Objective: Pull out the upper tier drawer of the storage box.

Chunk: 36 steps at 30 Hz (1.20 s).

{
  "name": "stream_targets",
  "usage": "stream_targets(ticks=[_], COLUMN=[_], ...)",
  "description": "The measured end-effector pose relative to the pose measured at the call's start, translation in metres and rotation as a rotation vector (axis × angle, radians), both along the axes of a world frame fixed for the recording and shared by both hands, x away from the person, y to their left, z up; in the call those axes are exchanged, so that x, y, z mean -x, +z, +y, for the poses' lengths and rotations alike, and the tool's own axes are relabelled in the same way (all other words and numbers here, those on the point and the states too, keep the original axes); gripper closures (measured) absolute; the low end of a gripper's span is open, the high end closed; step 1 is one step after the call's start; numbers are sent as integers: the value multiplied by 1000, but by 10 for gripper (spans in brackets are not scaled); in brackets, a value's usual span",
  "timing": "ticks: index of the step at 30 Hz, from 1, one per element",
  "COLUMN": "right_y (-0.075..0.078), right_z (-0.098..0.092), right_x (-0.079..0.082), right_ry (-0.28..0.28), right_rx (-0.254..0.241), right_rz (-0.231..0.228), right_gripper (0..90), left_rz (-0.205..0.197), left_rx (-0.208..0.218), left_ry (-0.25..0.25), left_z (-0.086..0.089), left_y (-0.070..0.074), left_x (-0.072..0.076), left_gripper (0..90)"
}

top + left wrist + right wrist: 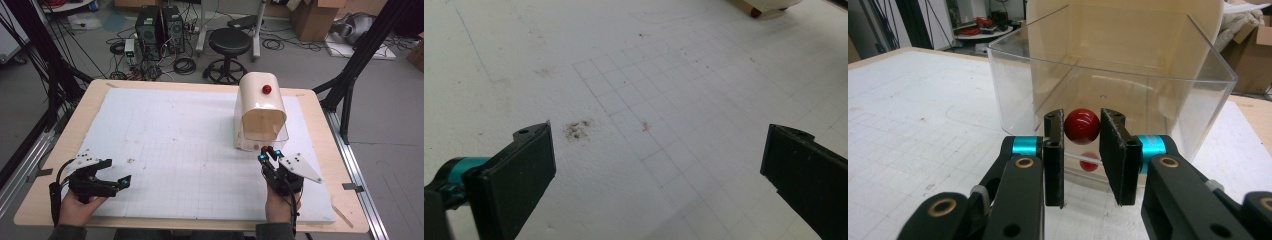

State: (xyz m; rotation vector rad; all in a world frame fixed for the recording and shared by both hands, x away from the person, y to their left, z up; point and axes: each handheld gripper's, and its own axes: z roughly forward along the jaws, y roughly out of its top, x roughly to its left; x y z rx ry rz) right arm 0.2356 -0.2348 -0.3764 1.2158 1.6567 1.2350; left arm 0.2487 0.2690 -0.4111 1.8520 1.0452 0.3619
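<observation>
Right gripper [1082,150] has its jaws clamped on the little red knob [1081,125] at the front of the clear drawer [1013,75], which sticks out of the cream box [260,100] on the far right of the white board [175,130]. Left gripper [112,184] just sits over bare board near the left corner, jaws wide apart, holding nothing.
</observation>
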Motion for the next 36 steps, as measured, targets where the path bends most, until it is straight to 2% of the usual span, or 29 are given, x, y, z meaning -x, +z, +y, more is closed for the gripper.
stream_targets(ticks=[22,30,36], right_y=[-1,-2,0], right_z=[-1,-6,-10], right_x=[4,7,8], right_ry=[9,11,46], right_rx=[-5,-12,-19], right_rz=[-8,-7,-9], right_gripper=[712,648,557], left_rz=[0,0,-2], left_rx=[-1,-3,-2], left_ry=[0,-1,-3], left_z=[1,0,0], left_y=[0,0,0], left_x=[-1,-1,0], left_gripper=[17,17,17])
